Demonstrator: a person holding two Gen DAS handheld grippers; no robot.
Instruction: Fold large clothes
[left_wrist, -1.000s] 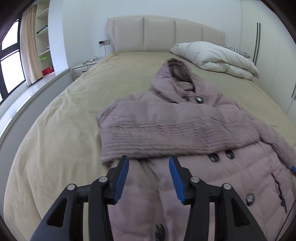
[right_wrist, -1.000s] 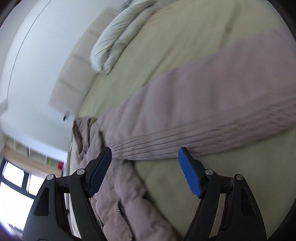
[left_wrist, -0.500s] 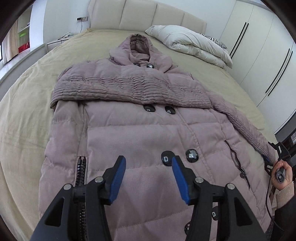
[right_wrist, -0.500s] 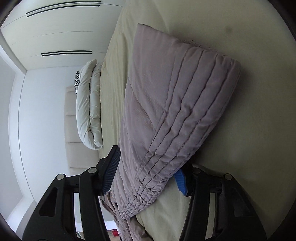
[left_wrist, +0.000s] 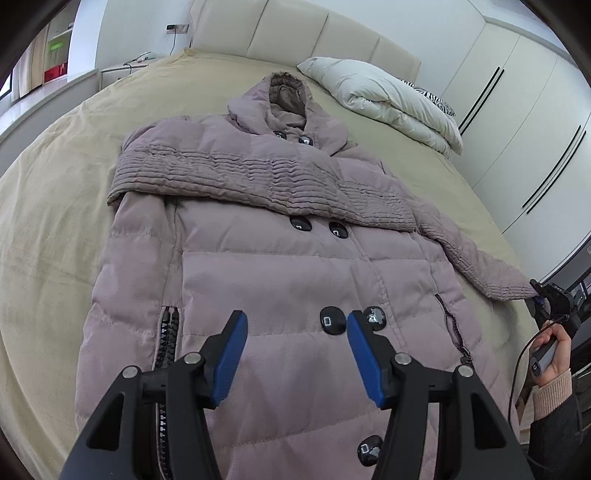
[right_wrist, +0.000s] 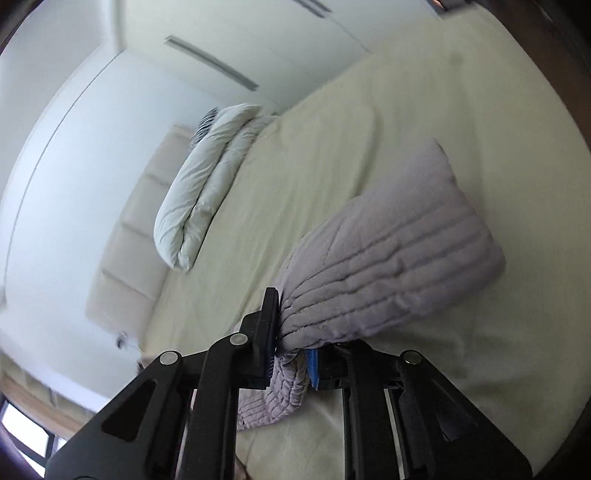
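Note:
A mauve hooded quilted coat (left_wrist: 295, 258) lies face up on the bed, buttons showing. One sleeve (left_wrist: 240, 173) is folded across the chest. The other sleeve (left_wrist: 476, 266) stretches out to the right, where my right gripper (left_wrist: 546, 299) holds its cuff. In the right wrist view the jaws of that gripper (right_wrist: 291, 332) are closing, the pads pinching the ribbed sleeve (right_wrist: 399, 266), which hangs lifted off the sheet. My left gripper (left_wrist: 295, 321) hovers over the coat's lower front, its jaws opening with nothing between them.
The tan bed sheet (left_wrist: 48, 206) spreads around the coat. A folded white duvet (left_wrist: 384, 99) lies at the head, right of the hood. White wardrobe doors (left_wrist: 517, 129) line the right side. A person's hand (left_wrist: 554, 354) grips the right tool's handle.
My right gripper has shut on the sleeve cuff and lifted it off the bed. The left view has drawn back and tilted down, from the folded sleeve to the coat's lower front.

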